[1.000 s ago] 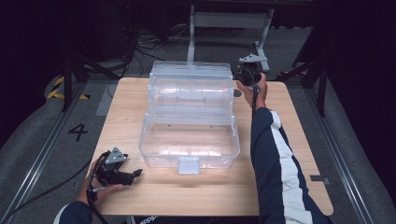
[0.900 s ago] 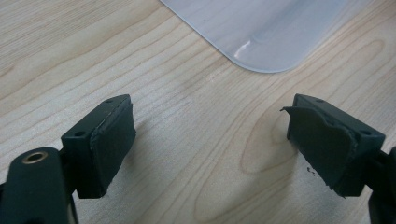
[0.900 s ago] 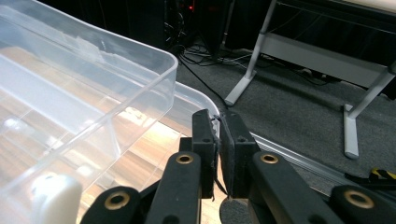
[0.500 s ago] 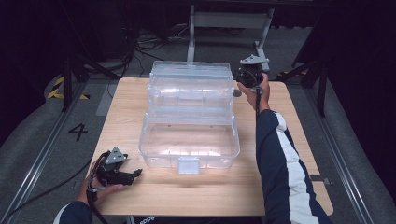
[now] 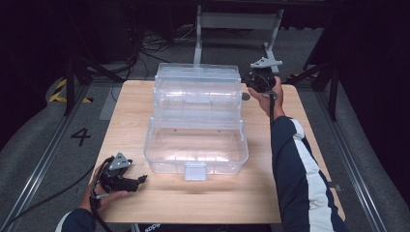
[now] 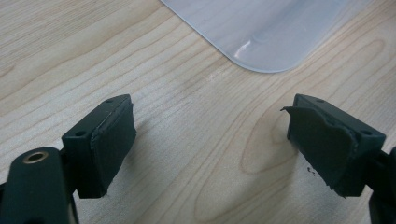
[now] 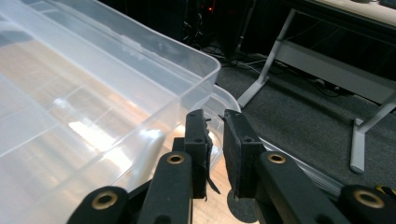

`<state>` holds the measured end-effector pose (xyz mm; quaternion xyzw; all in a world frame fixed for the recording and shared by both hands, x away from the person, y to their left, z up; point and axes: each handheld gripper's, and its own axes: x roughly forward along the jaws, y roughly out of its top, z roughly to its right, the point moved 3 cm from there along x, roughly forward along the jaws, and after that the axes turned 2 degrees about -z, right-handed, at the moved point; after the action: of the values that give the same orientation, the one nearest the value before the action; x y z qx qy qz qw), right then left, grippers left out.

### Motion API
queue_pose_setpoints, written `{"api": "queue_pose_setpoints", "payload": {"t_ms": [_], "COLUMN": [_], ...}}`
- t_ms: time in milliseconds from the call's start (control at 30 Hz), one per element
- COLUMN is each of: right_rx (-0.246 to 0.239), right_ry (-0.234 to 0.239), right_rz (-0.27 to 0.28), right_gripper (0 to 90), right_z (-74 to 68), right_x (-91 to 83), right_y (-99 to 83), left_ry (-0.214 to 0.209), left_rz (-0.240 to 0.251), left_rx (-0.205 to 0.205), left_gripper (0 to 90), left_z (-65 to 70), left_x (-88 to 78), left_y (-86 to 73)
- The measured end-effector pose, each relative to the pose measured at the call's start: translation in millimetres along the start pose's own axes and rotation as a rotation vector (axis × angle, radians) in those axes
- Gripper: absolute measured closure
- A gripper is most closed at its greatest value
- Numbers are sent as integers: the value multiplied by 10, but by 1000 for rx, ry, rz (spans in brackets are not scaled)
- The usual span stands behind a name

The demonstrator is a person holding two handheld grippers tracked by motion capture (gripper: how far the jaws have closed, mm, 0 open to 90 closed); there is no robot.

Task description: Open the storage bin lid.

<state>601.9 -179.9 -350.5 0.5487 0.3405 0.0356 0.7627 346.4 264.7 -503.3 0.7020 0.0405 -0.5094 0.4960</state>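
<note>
Right gripper [image 5: 245, 94] is up at the far right corner of the clear plastic box [image 5: 196, 145], just beside the raised lid [image 5: 197, 89], and its fingers [image 7: 196, 135] have just been easing apart; there's a thin slit between them and nothing in it, so the lid corner looks freshly let go. The box sits in the middle of the counter [image 5: 309, 159], open, lid standing up at the back, base toward the person with its little front latch [image 5: 195, 170] facing them, and as far as I can see it's bare inside. Down at the near left, the left gripper [image 5: 139, 180] rests low over the wood, fingers [image 6: 109, 140] spread wide with only bare counter between them, the rounded corner of the box a little way ahead of it. So I'd call this the release after opening: the lid is up and seems to stand on its own. Next, I reckon, the right hand needs to back clear of that corner without nudging the lid, since a clip on the rim could swing it down again
</note>
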Motion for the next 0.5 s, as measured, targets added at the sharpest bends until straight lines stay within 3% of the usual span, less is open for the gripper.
{"api": "queue_pose_setpoints", "payload": {"t_ms": [500], "right_rx": [-60], "right_ry": [39], "right_rz": [-35], "right_gripper": [774], "right_z": [-88], "right_x": [-257], "right_y": [-107], "left_ry": [5], "left_rz": [1], "left_rx": [10], "left_gripper": [158], "left_z": [-8], "left_x": [0], "left_y": [0]}}
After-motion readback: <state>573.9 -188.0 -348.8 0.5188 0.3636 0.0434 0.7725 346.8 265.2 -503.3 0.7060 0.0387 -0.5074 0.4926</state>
